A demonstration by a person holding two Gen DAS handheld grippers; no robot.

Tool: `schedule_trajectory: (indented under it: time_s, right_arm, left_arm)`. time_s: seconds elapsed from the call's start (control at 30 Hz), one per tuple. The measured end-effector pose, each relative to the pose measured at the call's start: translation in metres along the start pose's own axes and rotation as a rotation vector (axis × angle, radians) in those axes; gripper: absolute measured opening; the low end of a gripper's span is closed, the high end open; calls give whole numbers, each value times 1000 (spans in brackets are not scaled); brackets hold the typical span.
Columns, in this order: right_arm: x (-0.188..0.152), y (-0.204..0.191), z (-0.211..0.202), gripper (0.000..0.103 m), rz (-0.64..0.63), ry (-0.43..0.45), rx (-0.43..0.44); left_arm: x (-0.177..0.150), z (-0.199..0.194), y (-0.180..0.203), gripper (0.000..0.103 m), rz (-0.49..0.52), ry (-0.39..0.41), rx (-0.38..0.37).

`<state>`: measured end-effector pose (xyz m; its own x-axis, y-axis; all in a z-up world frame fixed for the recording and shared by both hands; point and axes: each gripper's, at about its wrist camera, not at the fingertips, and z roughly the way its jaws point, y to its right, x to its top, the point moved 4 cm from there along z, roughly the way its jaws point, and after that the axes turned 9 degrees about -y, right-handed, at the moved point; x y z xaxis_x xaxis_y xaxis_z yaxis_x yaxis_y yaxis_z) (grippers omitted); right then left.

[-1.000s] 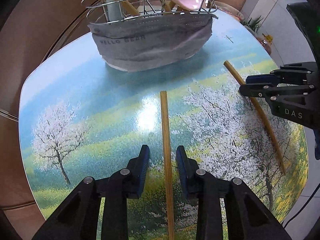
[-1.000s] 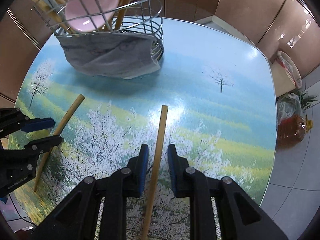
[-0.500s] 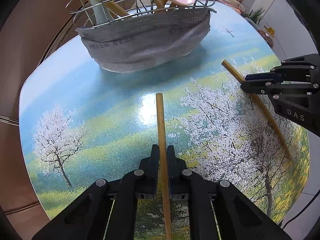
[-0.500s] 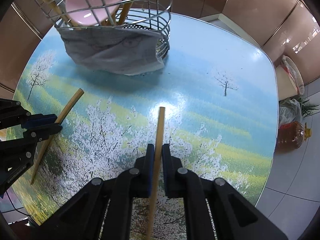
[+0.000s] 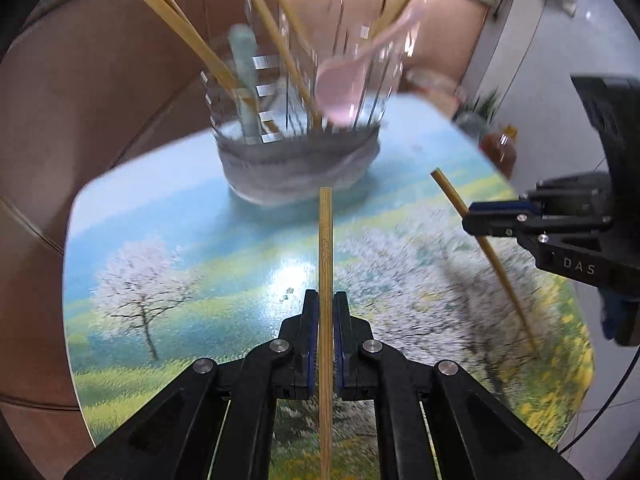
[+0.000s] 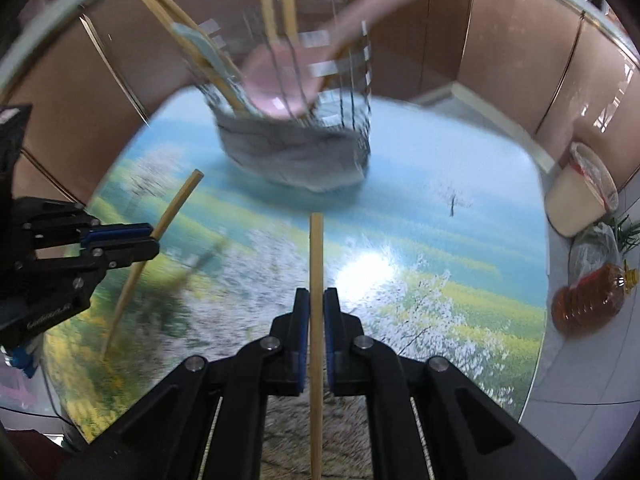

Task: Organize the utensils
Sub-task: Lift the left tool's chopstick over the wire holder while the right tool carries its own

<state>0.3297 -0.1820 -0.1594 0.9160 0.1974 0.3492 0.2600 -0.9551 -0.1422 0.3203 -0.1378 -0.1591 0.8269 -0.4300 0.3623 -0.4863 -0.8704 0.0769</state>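
A: Left wrist view first. What is the left gripper (image 5: 326, 312) doing?

B: Its jaws are pinching a chopstick (image 5: 325, 248), which runs straight forward between them and ends just short of the wire basket (image 5: 296, 128). The stick looks clear of the surface (image 5: 168, 208). The basket stands dead ahead of the jaws and already has chopsticks, a pink spoon (image 5: 340, 92) and a pale spoon leaning in it, with a grey cloth (image 5: 296, 168) wrapped round its base

A: And off to the right of those jaws?

B: The right gripper (image 5: 492, 218), pressed onto a second chopstick (image 5: 484, 244) that slants across it

A: Now the right wrist view

B: Same picture mirrored. The right gripper (image 6: 316, 308) pinches its own chopstick (image 6: 316, 264), long axis straight ahead, tip pointing at the basket (image 6: 320, 120) beyond it. To the left of the jaws the left gripper (image 6: 120, 242) clamps the other stick (image 6: 172, 208)

A: So what does the next move depend on?

B: I'd say on the basket's open top, which sits ahead of and above both tips. Each stick probably has to be tipped more upright before it drops in. Neither hand looks clearly nearer; the blur makes it hard to tell
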Motion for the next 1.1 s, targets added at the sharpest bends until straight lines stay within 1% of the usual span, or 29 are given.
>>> schedule_trajectory:
  time_s: [0.1, 0.23, 0.3, 0.33, 0.5, 0.67, 0.83, 0.87, 0.93, 1.0, 1.1]
  right_arm:
    - [-11, -6, -28, 6, -2, 89, 13]
    - [-29, -11, -61, 6, 7, 179, 25]
    - [-30, -14, -78, 6, 8, 224, 33]
    - [-31, -15, -85, 6, 6, 244, 33]
    - [-28, -31, -123, 6, 3, 351, 34]
    - [-2, -45, -163, 6, -5, 480, 26]
    - [32, -56, -198, 6, -19, 617, 31]
    - [43, -57, -205, 6, -21, 654, 29]
    - [59, -59, -213, 6, -24, 700, 35]
    - [78, -59, -218, 6, -28, 754, 42]
    - [108, -56, -220, 6, -34, 822, 54]
  left_arm:
    - [-13, -23, -4, 6, -27, 69, -16]
    - [-26, -53, -9, 6, -69, 160, -24]
    - [-28, -67, -13, 6, -91, 203, -37]
    - [-33, -75, -23, 6, -99, 223, -41]
    - [-27, -121, -26, 6, -122, 318, -63]
    - [-9, -168, -22, 6, -133, 439, -83]
    - [26, -210, -26, 6, -155, 577, -103]
    - [33, -216, -27, 6, -158, 601, -103]
    - [48, -223, -31, 6, -166, 653, -107]
    - [63, -224, -32, 6, -175, 696, -105]
    - [85, -225, -38, 6, -184, 766, -83]
